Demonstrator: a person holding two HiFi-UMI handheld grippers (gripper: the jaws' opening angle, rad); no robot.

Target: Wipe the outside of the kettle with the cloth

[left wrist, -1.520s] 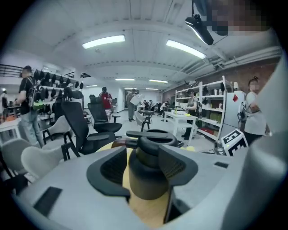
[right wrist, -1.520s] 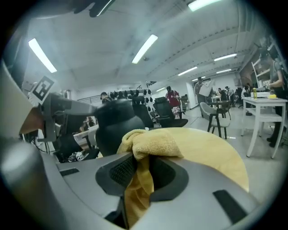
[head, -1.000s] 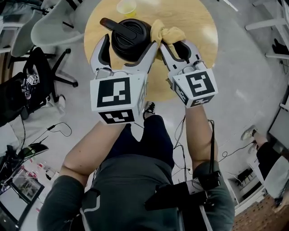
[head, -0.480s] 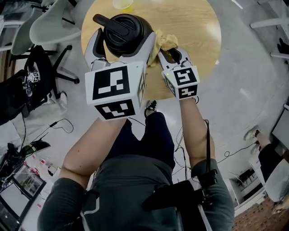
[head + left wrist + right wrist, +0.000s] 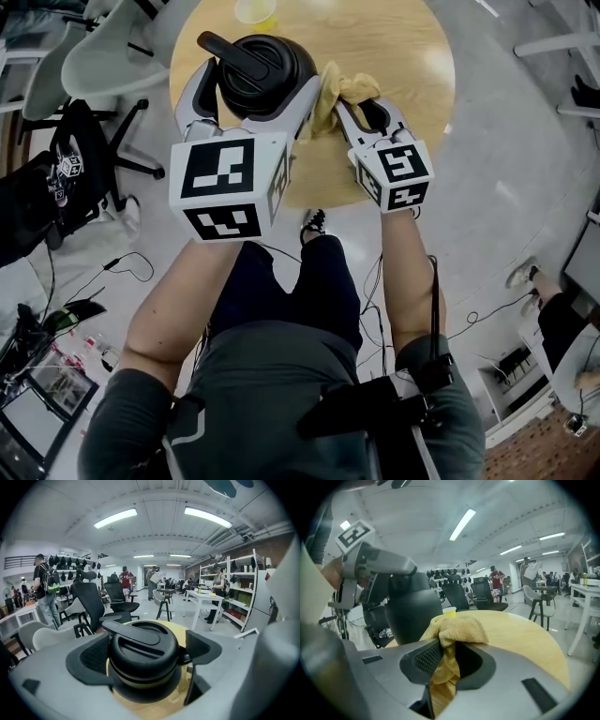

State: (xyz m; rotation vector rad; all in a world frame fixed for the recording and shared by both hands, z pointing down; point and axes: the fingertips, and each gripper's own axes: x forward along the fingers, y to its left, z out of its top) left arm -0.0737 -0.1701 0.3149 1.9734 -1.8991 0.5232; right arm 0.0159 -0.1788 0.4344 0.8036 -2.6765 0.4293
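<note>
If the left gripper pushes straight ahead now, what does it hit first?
Probably the kettle: it stands between the left gripper's jaws, which have just been opening.

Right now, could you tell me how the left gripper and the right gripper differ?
The left gripper holds its jaws, just opened, wide around the kettle; the right gripper pinches the yellow cloth. In the head view the left gripper looks bigger than the right gripper. Both reach over the table.

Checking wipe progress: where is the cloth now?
Top of the head view: the cloth is pinched in the right gripper, just right of the black kettle on the round table.
</note>
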